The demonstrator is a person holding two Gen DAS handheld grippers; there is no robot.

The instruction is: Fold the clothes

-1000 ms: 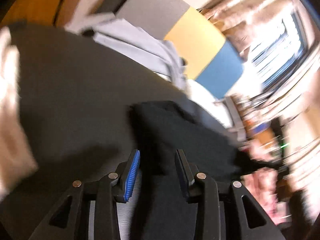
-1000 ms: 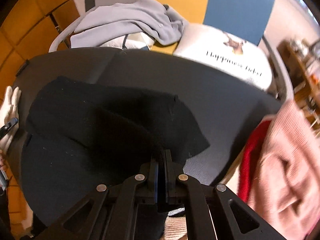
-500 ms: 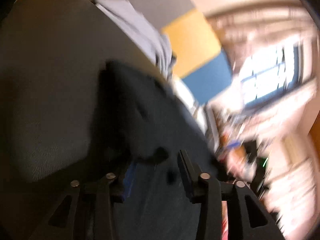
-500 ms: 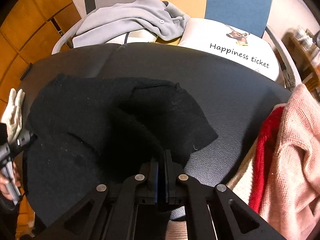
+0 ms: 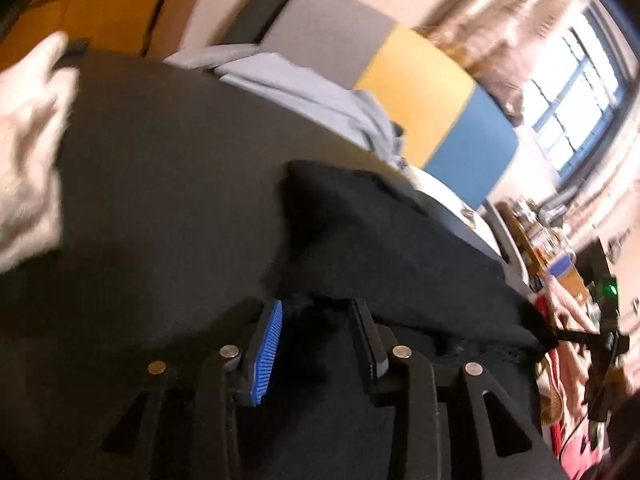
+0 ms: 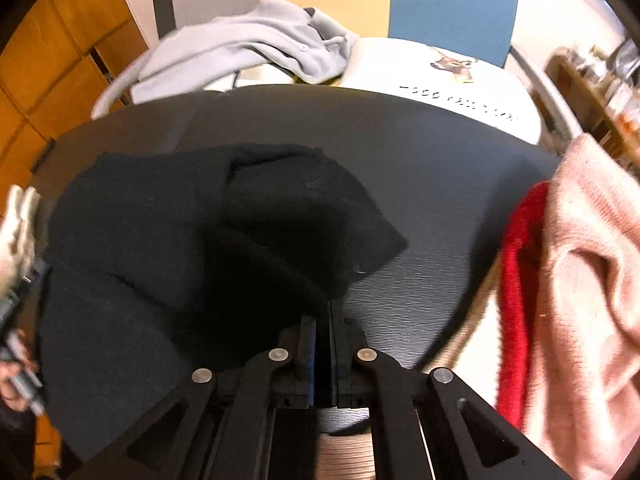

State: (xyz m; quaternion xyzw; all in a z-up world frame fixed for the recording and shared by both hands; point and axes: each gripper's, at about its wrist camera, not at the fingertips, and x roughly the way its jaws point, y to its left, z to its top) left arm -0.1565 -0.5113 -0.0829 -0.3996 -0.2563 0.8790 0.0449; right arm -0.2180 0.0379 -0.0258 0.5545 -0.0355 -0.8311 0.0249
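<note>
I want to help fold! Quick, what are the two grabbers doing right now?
Left gripper: open, holding nothing, at the black garment's edge.
Right gripper: shut on the black garment.

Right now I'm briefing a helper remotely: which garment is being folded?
Find the dark table. The black garment lies spread on its left half, pinched by the right gripper. Its neighbours are a grey garment behind and pink knitwear at the right.

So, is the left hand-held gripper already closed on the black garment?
No, the left hand-held gripper is open: a clear gap shows between its fingers, with the black garment lying just ahead.
</note>
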